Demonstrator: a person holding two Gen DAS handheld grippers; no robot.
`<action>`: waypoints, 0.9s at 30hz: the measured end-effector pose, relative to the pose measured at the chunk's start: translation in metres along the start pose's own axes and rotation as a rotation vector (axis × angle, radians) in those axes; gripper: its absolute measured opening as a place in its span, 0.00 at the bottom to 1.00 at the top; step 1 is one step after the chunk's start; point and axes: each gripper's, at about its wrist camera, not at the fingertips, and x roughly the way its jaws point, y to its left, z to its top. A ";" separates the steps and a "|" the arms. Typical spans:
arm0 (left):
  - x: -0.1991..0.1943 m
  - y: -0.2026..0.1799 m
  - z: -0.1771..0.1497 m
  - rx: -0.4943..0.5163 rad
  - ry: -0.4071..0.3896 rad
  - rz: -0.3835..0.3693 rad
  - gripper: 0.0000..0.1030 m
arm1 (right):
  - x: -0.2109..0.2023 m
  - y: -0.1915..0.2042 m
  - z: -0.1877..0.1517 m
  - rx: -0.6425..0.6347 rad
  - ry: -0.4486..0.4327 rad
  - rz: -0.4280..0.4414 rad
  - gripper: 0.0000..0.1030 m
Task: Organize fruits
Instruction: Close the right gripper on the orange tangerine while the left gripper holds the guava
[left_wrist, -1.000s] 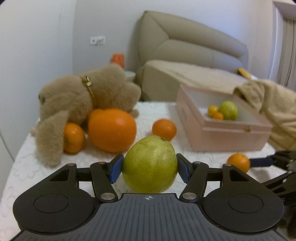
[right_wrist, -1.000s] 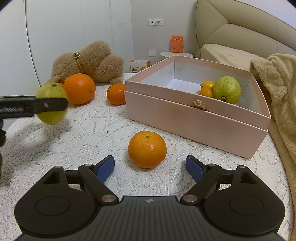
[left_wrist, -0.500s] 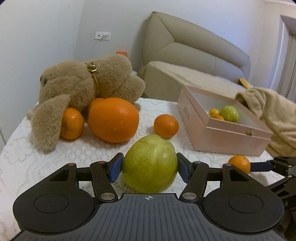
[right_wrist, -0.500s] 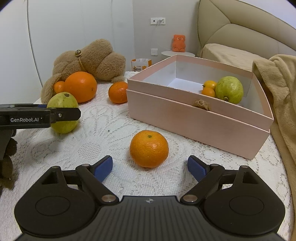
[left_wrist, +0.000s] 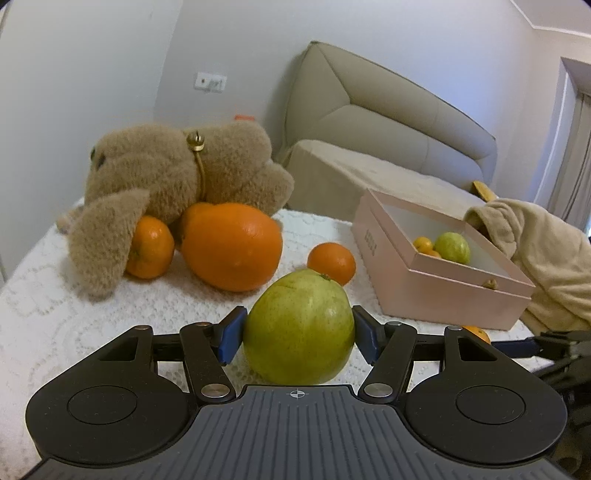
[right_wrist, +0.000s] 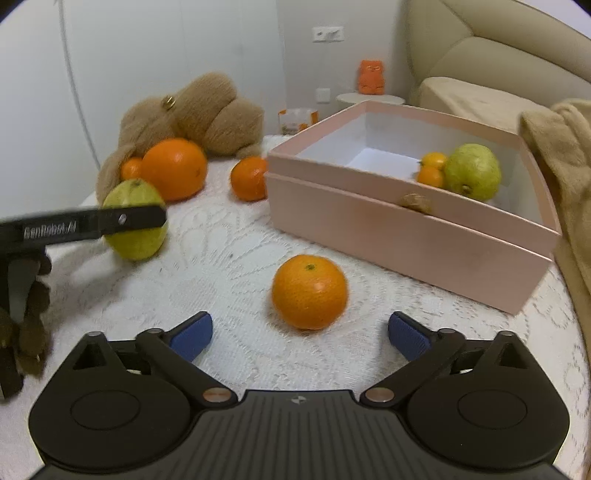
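We see left gripper (left_wrist: 298, 334) clamped on green guava (left_wrist: 298, 326); right gripper (right_wrist: 300, 334) jaws closing, wide of tangerine (right_wrist: 309, 291).

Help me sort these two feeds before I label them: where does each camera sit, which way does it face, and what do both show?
Left wrist: on the left gripper, looking forward and slightly down across the table at the teddy; its fingers clamp a green guava.
Right wrist: on the right gripper, facing the pink box; its jaws are closing, an orange just ahead of them, untouched.
Shared: guava, teddy, box; each view catches the other gripper at its edge.
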 end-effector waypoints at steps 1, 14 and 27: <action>-0.002 -0.002 -0.001 0.010 -0.010 0.002 0.65 | -0.002 -0.002 0.000 0.022 -0.013 -0.019 0.88; -0.009 -0.005 -0.008 -0.034 0.004 -0.016 0.65 | 0.005 0.021 0.008 0.023 -0.021 -0.116 0.62; -0.004 0.001 -0.007 -0.067 0.025 -0.008 0.65 | -0.015 0.004 -0.006 0.052 -0.004 -0.191 0.73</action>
